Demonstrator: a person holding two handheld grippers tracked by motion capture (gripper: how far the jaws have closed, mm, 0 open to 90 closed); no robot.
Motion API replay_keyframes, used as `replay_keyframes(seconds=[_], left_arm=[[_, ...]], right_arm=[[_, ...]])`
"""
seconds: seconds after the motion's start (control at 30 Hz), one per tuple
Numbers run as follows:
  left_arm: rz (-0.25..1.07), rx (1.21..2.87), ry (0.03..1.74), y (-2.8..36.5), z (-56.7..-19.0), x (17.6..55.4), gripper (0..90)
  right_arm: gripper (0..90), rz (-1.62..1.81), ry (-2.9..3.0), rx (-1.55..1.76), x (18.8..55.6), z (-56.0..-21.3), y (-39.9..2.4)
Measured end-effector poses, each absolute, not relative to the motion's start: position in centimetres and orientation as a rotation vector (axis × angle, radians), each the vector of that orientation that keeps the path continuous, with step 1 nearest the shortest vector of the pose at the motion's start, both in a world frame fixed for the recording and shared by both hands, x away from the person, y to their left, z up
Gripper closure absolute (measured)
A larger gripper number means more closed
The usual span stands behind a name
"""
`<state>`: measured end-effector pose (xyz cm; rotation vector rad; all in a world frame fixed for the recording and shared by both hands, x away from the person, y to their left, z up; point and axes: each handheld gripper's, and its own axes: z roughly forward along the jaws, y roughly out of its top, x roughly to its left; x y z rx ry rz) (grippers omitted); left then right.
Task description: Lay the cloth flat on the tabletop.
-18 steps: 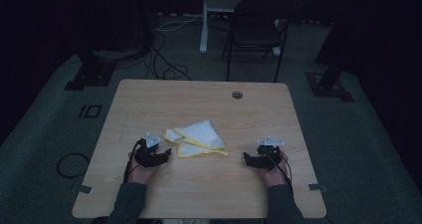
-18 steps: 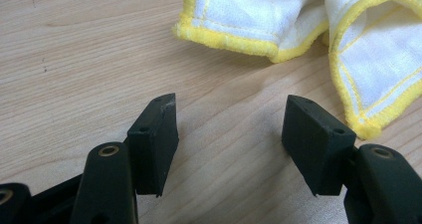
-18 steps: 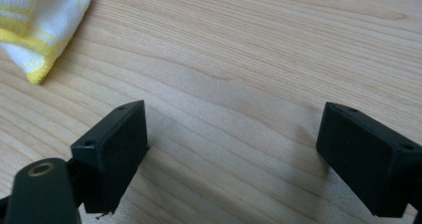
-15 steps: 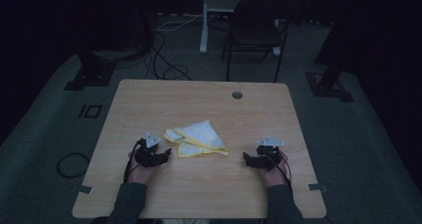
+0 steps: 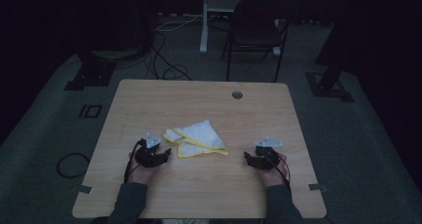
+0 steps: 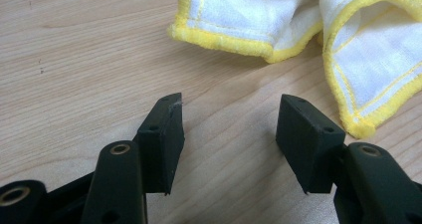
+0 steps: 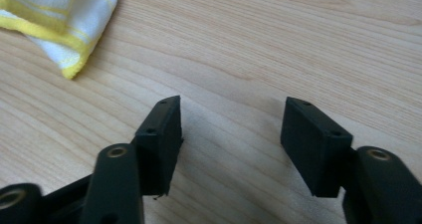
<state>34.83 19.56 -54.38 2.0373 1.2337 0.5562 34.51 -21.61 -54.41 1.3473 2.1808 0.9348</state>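
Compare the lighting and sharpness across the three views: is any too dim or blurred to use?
High view: dim and underexposed, the floor nearly black, though the cloth and table stay legible. Left gripper view: bright and even, cloth hem sharp, near parts of the left tool soft. Right gripper view: equally bright, wood grain crisp, right tool base slightly blurred.

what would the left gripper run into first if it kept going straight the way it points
Probably the white cloth with yellow edging: it lies just ahead of the open left gripper, with bare wooden table between. Height above the table is unclear.
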Motion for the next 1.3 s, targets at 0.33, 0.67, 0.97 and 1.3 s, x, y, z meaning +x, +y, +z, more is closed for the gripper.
replay_keyframes(seconds=[0.33,0.67,0.97,1.3], left_arm=[[0.534,2.036,1.238,19.7,-54.2,34.8,54.9],[0.529,2.050,1.220,19.2,-53.7,34.6,59.0],[0.538,2.040,1.219,19.3,-53.4,34.7,59.1],[0.585,2.042,1.197,19.3,-52.5,35.3,59.1]], right_arm=[[57.9,0.968,2.202,1.284,33.9,-53.9,-20.8],[65.3,1.007,2.203,1.235,33.3,-53.0,-20.0],[70.1,1.030,2.227,1.153,32.9,-52.4,-18.6],[70.0,1.058,2.251,1.097,32.7,-52.0,-17.4]])
